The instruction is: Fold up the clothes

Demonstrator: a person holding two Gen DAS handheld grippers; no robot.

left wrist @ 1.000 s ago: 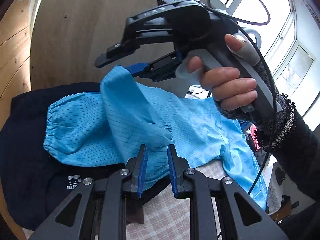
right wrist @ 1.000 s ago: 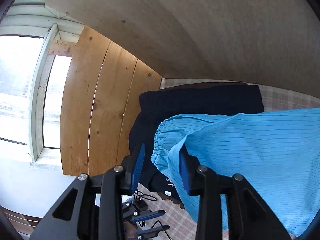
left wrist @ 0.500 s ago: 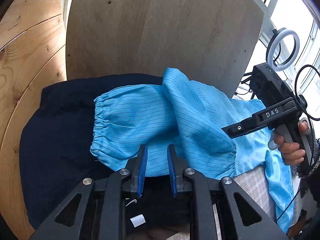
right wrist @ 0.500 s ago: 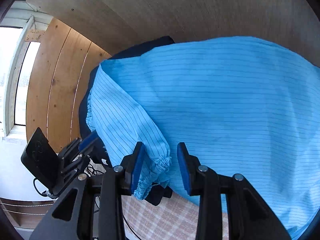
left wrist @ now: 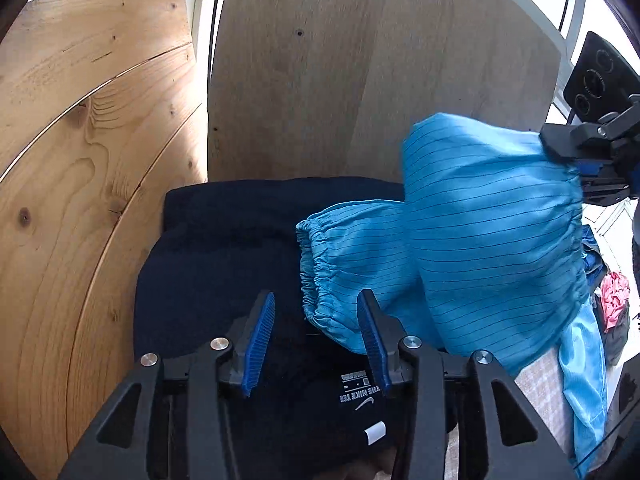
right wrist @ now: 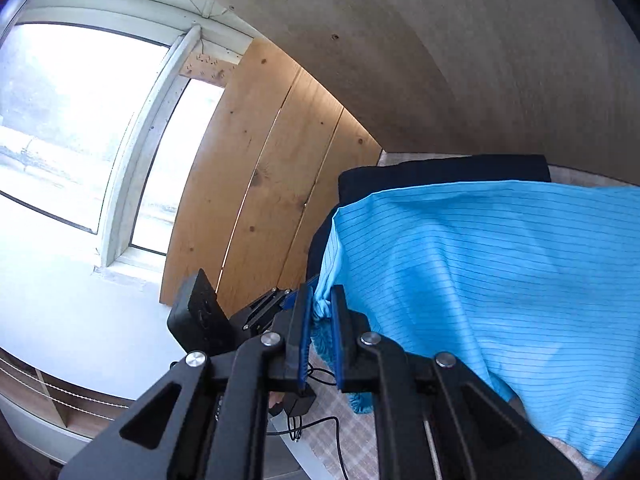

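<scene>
Left and right wrist views, sleeve fold. I had the right gripper [right wrist: 320,332] closing on the gathered cuff of one sleeve of the blue striped garment [right wrist: 500,280], the cloth bunched between its pads and lifted clear of the dark navy tee [left wrist: 224,264]. The second sleeve cuff [left wrist: 320,272] lay on that tee, its long axis running from the tee's middle toward the raised blue cloth. My left gripper [left wrist: 316,344] pointed down over the tee with its jaws opening; the cuff's edge sat just inside the right-hand pad, no pad pressing on it. I judged the left hand the nearer one: the cuff lay ahead and slightly right of its fingers.
</scene>
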